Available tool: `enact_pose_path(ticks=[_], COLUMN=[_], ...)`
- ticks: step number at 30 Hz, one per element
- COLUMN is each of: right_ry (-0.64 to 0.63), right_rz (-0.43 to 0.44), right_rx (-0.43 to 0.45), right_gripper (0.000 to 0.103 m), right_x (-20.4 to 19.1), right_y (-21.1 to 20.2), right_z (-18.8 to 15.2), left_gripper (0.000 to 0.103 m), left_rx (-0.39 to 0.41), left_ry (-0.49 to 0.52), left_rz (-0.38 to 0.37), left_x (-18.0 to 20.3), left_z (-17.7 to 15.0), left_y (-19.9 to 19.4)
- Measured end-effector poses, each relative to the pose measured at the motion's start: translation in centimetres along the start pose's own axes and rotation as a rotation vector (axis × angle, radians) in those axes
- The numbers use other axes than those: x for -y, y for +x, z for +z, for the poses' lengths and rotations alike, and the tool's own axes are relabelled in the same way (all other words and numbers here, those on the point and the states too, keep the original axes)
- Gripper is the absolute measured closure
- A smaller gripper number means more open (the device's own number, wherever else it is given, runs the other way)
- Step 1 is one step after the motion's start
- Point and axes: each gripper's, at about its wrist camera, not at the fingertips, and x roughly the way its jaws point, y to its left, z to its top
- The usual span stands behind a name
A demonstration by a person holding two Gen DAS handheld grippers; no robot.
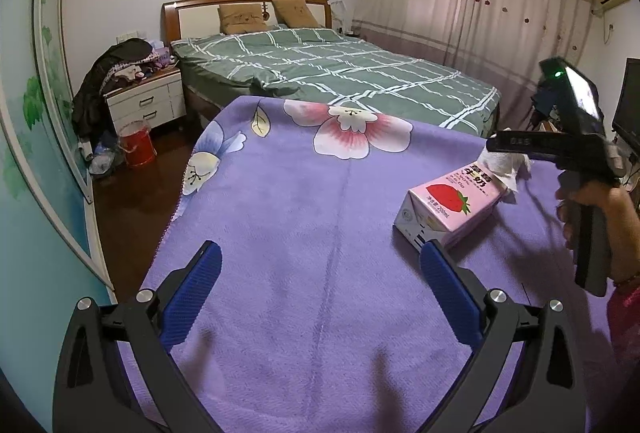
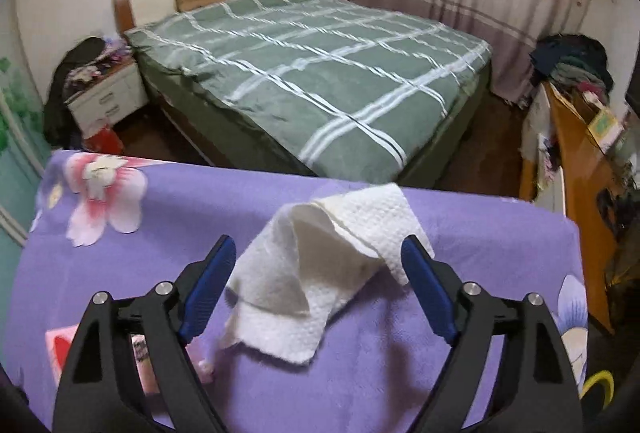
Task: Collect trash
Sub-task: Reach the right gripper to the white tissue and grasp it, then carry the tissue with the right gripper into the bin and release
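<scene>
Two pieces of trash lie on the purple floral cloth that covers my worktop: a pink strawberry milk carton on its side and, just beyond it, a crumpled white paper towel. My right gripper is tipped down over the towel with its jaws spread wide, one blue pad on each side of the heap and neither pressing on it, so nothing is held yet. That straddle makes sense to me: the towel is soft and loosely folded, so a wide approach lets the pads gather the raised fold in the middle rather than snag a corner. My left gripper is also open and empty, low over bare cloth with the carton just beside its right pad; I judge it is parked there so the carton can be its next pick without crossing the other arm. From the left view I can see the hand on the right tool's handle. I see no bin for the trash in either view.
</scene>
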Motion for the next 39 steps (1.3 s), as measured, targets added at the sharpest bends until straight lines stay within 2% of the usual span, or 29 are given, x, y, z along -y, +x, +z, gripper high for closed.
enact_pose_path(ticks=[1, 5, 6, 9, 11, 13, 19, 26, 33, 39], right_ry=[0.013, 0.035, 0.037, 0.029, 0.018, 0.013, 0.044, 0.054, 0.046, 0.128], right_rz=[0.000, -0.001, -0.001, 0.009, 0.024, 0.039, 0.090, 0.128, 0.115, 0.034], right_rx=[-0.015, -0.055, -0.047, -0.040, -0.043, -0.049, -0.031, 0.027, 0.093, 0.119], right_gripper=[0.024, 0.044, 0.045, 0.064, 0.086, 0.092, 0.094, 0.094, 0.094, 0.094], right_x=[0.1, 0.6, 0.5, 0.5, 0.5, 0.4, 1.9, 4.8, 8.4, 14.3], right_y=[0.4, 1.6, 1.7, 1.4, 1.0, 0.7, -2.0, -8.0, -14.8, -19.2], right_z=[-0.1, -1.0, -1.1, -1.5, -1.8, -2.1, -3.8, -6.9, -11.2, -15.7], left_gripper=[0.005, 0.005, 0.005, 0.005, 0.005, 0.005, 0.005, 0.005, 0.005, 0.005], left_rx=[-0.002, -0.014, -0.014, -0.011, -0.012, -0.012, -0.018, -0.012, -0.005, -0.001], left_ry=[-0.003, -0.015, -0.015, -0.012, -0.011, -0.011, -0.007, -0.004, 0.011, 0.021], left_rz=[-0.002, -0.014, -0.016, -0.015, -0.015, -0.015, -0.016, -0.015, -0.018, -0.022], left_x=[-0.1, -0.1, -0.1, 0.1, 0.1, 0.1, 0.3, 0.4, 0.7, 1.1], left_z=[0.0, 0.1, 0.0, 0.0, -0.1, -0.1, -0.1, -0.1, -0.2, -0.4], left_y=[0.0, 0.4, 0.4, 0.3, 0.3, 0.3, 0.4, 0.4, 0.2, -0.2])
